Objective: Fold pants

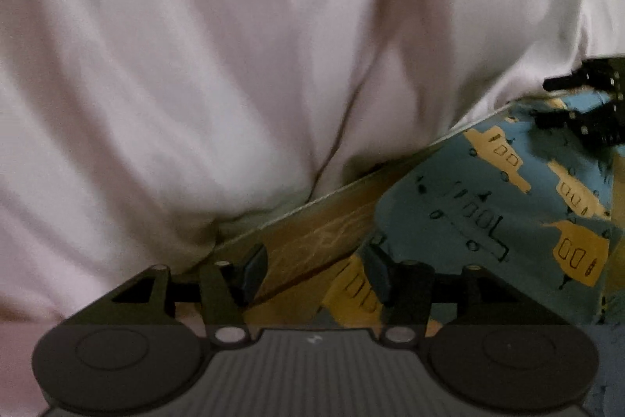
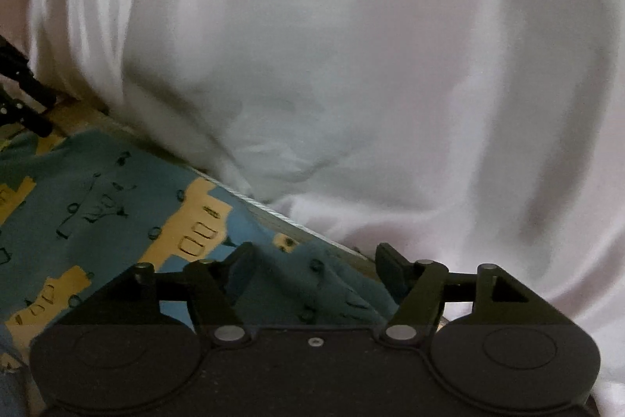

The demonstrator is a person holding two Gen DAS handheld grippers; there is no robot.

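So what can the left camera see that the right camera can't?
Only the left view shows the brown wooden strip between the white cloth and the pants, and the right gripper open at its edge. Only the right view shows the left gripper. Both show the white cloth and the blue-and-yellow pants, held by neither gripper.

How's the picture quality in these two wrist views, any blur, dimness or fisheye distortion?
Left wrist view: dim, the white cloth smeared by motion blur, black fisheye corners at the top, the patterned pants fairly sharp. Right wrist view: equally dim, white cloth soft and blurred, pants readable, edges curved.
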